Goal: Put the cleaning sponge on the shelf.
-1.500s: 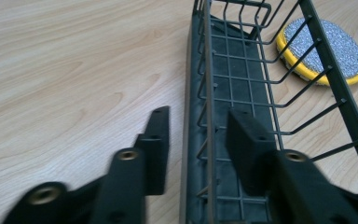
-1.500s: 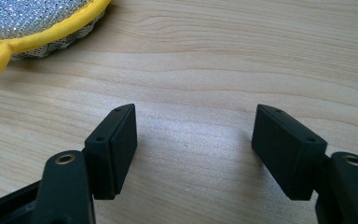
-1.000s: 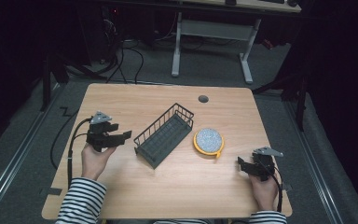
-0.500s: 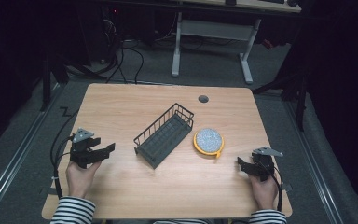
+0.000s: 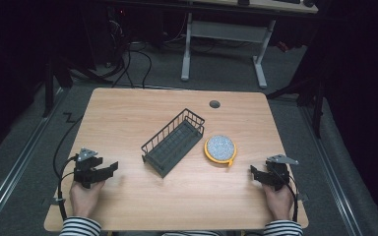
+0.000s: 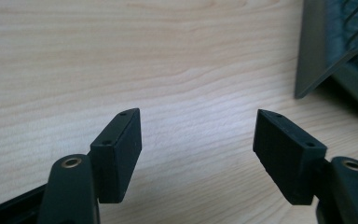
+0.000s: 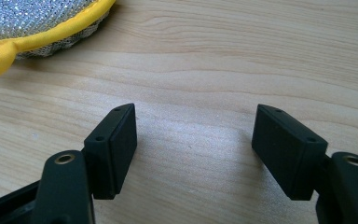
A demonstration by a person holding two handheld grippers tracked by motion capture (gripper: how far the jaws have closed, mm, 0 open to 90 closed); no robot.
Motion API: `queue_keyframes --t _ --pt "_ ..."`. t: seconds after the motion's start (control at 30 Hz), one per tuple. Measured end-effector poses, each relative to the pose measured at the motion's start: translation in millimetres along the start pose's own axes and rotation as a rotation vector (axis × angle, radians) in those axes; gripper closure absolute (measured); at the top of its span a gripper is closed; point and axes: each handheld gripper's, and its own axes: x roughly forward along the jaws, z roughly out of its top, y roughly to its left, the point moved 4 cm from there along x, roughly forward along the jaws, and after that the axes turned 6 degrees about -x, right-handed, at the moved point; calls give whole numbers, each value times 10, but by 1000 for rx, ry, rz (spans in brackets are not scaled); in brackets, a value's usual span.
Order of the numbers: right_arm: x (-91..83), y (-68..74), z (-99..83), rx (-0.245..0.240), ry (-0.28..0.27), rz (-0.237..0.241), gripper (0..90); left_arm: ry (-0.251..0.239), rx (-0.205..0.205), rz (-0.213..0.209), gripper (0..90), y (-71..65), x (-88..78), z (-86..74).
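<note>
The left gripper [image 5: 109, 169] has pulled back from the basket [image 5: 173, 141] to the table's [image 5: 128, 108] near-left edge, jaws spread wide, empty; likely resetting. The basket lies mid-table, the scrubber [image 5: 220, 148] just right of it. The right gripper [image 5: 254, 174] rests near-right, spread, holding nothing.

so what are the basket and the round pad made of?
Basket: looks like metal wire with a dark matte coating, judging by the thin rods and open grid walls. Round pad: seemingly a scouring pad, glittery silver mesh face with yellow fabric edging and a small loop; its filling can't be told.
</note>
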Motion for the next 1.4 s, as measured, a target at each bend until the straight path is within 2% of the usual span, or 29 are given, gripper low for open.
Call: queue_keyframes --t 0.27,0.37,0.43,0.53,0.6,0.67,0.83,0.87,0.9,0.93,0.97,1.13,1.3,1.4 --pt "5 2 4 -4 2 6 284 13 23 66 326 19 123 -86" --pt "10 -1 5 0 4 -1 270 9 18 73 326 31 169 -97" --pt "10 0 5 0 4 -1 269 -4 31 92 325 36 199 -101" --pt "10 6 5 2 7 6 259 -16 36 97 323 32 216 -100" --pt "5 5 14 6 21 3 271 -14 45 106 321 22 220 -103" --pt "7 5 31 14 35 -6 286 -6 75 126 314 -3 234 -107" --pt "-1 0 43 30 40 -11 333 -5 73 127 290 -18 240 -108" --pt "-12 -2 59 60 36 25 336 -4 72 126 288 -19 241 -108" --pt "-17 1 71 68 43 33 331 -4 72 125 286 -19 241 -108" --pt "-17 1 71 68 43 33 331 -4 72 125 285 -19 241 -108" --pt "-37 21 141 69 52 63 331 -4 71 122 284 -19 242 -107" --pt "-64 88 377 77 50 145 321 -2 72 120 283 -16 240 -107" --pt "-31 174 625 51 59 187 312 -2 71 119 283 -14 239 -106" --pt "0 225 759 19 78 200 309 -2 71 117 284 -12 240 -105"
